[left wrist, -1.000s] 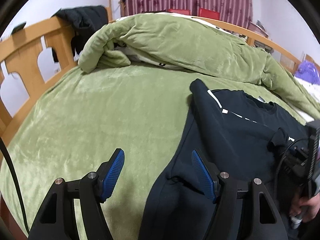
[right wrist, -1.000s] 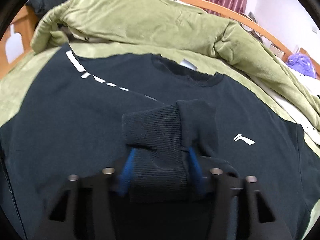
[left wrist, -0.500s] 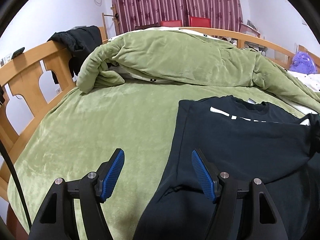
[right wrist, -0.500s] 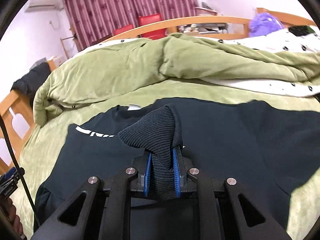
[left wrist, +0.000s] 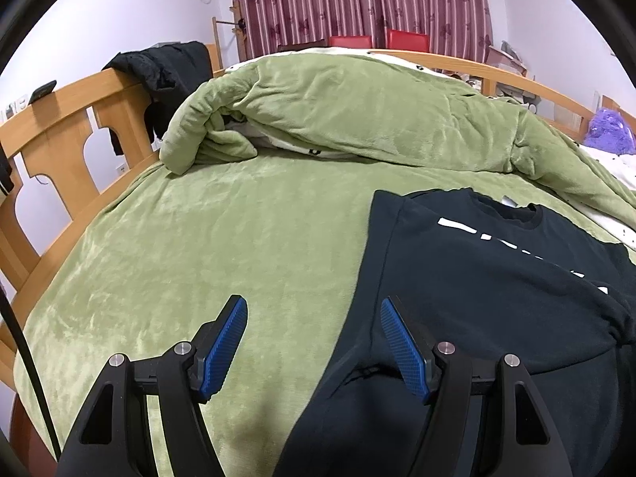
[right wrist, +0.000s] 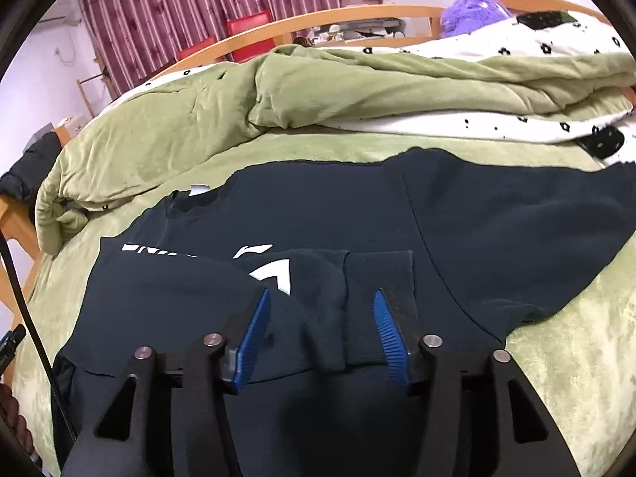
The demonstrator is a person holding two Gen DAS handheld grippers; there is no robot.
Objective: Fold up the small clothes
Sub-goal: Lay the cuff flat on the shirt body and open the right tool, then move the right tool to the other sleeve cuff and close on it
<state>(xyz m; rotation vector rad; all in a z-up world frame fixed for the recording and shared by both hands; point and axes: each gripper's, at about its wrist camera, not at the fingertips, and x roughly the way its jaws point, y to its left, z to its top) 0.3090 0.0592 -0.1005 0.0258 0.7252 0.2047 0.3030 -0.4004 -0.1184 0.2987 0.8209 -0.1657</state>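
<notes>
A dark sweatshirt (right wrist: pixel 326 206) lies flat on the green bed (left wrist: pixel 198 246), its neck toward the heaped green quilt (left wrist: pixel 357 119) at the far side. One sleeve (right wrist: pixel 318 278) is folded in across the chest, its ribbed cuff (right wrist: pixel 377 278) lying on the body of the garment beside a white arrow-shaped mark (right wrist: pixel 276 274), with the white chest logo (right wrist: pixel 254 250) and a strip of white lettering (right wrist: pixel 155 252) just beyond. The right gripper (right wrist: pixel 322 314) stands wide, its blue pads on either side of the sleeve end and apart from it, holding nothing. The other sleeve (right wrist: pixel 536 214) spreads out to the right over the bed. In the left wrist view the sweatshirt (left wrist: pixel 497 278) fills the right half, its left edge running down toward the camera. The left gripper (left wrist: pixel 314 326) is also wide and holds nothing: its left pad is over bare green bed and its right pad over the dark cloth near the edge; whether that pad touches the cloth I cannot tell. A wooden bed frame (left wrist: pixel 59 119) runs along the left with a black garment (left wrist: pixel 167 67) draped over it, striped red curtains (left wrist: pixel 357 0) hang behind, and a purple fluffy thing (right wrist: pixel 473 12) sits at the far right
</notes>
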